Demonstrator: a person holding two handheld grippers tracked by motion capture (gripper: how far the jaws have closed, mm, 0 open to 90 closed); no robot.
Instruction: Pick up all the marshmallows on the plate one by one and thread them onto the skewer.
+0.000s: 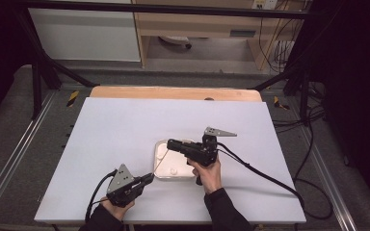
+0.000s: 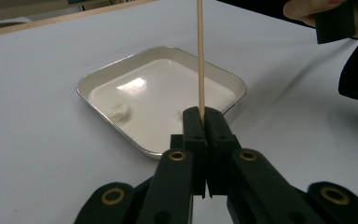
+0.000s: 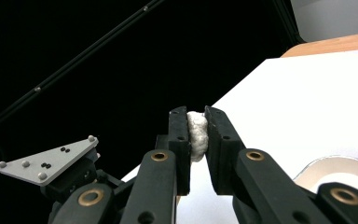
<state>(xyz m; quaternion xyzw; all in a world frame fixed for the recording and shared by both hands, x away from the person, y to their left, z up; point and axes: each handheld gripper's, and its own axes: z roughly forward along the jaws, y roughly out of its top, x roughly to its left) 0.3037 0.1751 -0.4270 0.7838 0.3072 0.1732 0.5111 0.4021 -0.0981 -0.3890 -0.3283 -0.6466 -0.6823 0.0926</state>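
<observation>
Dough lump (image 3: pixel 196 135), soft and easily crushed, sits clamped in your right tool (image 3: pixel 196 122) above the tray (image 1: pixel 160 153); left tool (image 2: pixel 204 116) grips the brittle skewer (image 2: pixel 199 56) at its base. Squeeze lightly.

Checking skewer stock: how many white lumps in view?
3: one white lump clamped in the right gripper jaws, two lying in the tray, at and. Others may be hidden.

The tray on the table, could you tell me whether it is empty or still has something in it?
Not empty: the tray holds one small white lump near its left wall in the left gripper view. Another white piece is clamped in the right gripper.
</observation>
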